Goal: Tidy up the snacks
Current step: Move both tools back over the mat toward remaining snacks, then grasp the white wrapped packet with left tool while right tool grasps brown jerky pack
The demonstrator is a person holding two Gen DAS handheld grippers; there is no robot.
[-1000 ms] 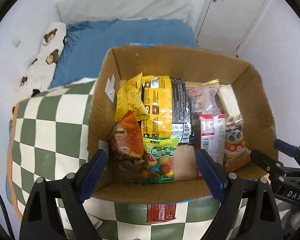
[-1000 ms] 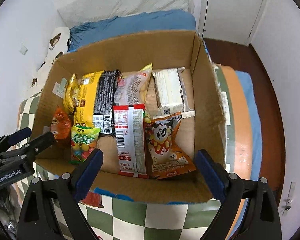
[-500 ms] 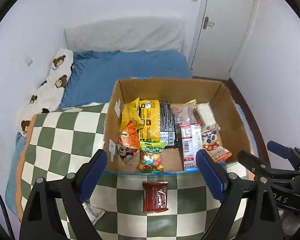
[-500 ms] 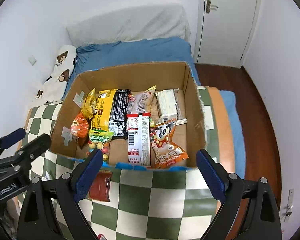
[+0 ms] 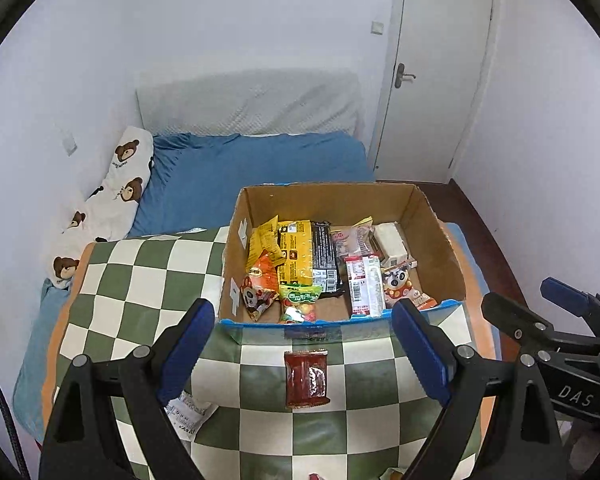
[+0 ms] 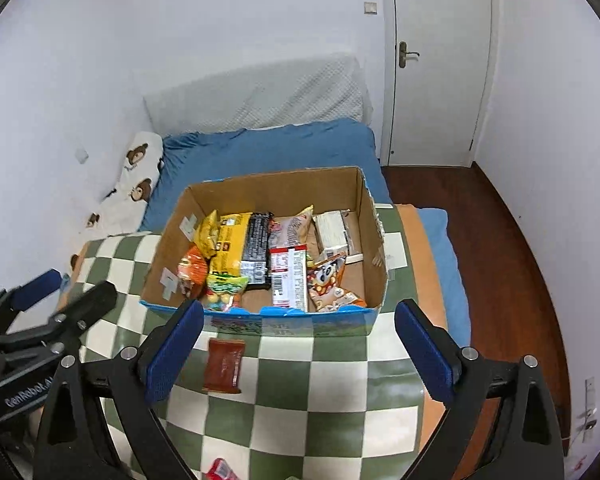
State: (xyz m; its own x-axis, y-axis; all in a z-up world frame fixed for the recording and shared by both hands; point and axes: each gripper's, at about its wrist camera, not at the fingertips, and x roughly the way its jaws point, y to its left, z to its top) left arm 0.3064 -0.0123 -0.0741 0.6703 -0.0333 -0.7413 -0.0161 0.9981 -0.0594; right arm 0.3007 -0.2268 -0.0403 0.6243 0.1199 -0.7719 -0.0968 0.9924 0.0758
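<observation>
An open cardboard box (image 5: 440,236) (image 6: 370,216) stands on a green-and-white checkered cloth (image 5: 140,276) (image 6: 340,380) and holds several snack packets: yellow, black, orange, green and panda-printed ones. A dark red packet (image 5: 306,378) (image 6: 224,366) lies on the cloth just in front of the box. My left gripper (image 5: 304,350) is open and empty, held back from the box. My right gripper (image 6: 298,354) is open and empty too. A white packet (image 5: 190,416) lies by the left finger.
A bed with a blue sheet (image 5: 252,168), a bear-print pillow (image 5: 112,200) and a white headboard cushion (image 6: 260,96) lies behind the box. A white door (image 5: 436,72) is at the right, dark wood floor (image 6: 512,264) beside it. A red item (image 6: 220,470) shows at the bottom edge.
Both grippers have pulled back and up from the box, so the box looks smaller and the cloth, the red packet and the room have come into view. Both stay open.
</observation>
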